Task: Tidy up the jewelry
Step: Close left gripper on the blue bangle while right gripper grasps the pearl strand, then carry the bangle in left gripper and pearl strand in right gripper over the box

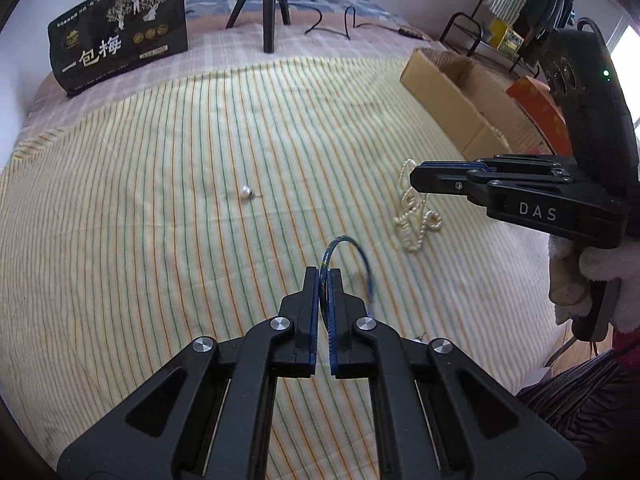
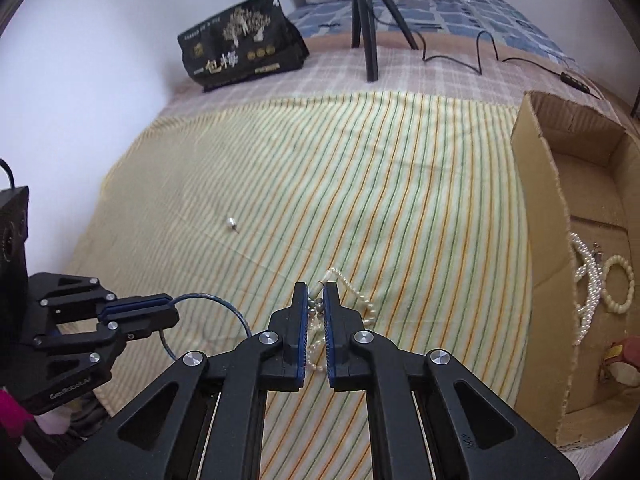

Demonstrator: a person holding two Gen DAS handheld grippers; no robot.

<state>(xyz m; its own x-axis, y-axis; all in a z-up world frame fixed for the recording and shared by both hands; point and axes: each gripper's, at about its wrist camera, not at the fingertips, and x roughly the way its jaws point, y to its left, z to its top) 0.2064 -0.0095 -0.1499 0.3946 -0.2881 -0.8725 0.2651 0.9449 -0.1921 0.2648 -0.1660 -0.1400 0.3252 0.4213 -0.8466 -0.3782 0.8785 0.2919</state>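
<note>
Left gripper [image 1: 325, 280] clamped on thin blue bangle [image 1: 352, 246], near centre of striped cloth [image 1: 160, 200]: light, stiff, slippery. Right gripper [image 2: 316, 292] pinching limp pearl necklace [image 2: 360, 300] by strand; cardboard box [image 2: 536, 240] right.

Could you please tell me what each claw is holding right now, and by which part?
The left claw pinches the blue bangle at its rim; the right claw grips the pearl necklace near one end of the strand.

Yellow cloth [image 1: 200, 240] with green stripes; blue bangle [image 1: 362, 258]; cream pearls [image 1: 416, 220].
</note>
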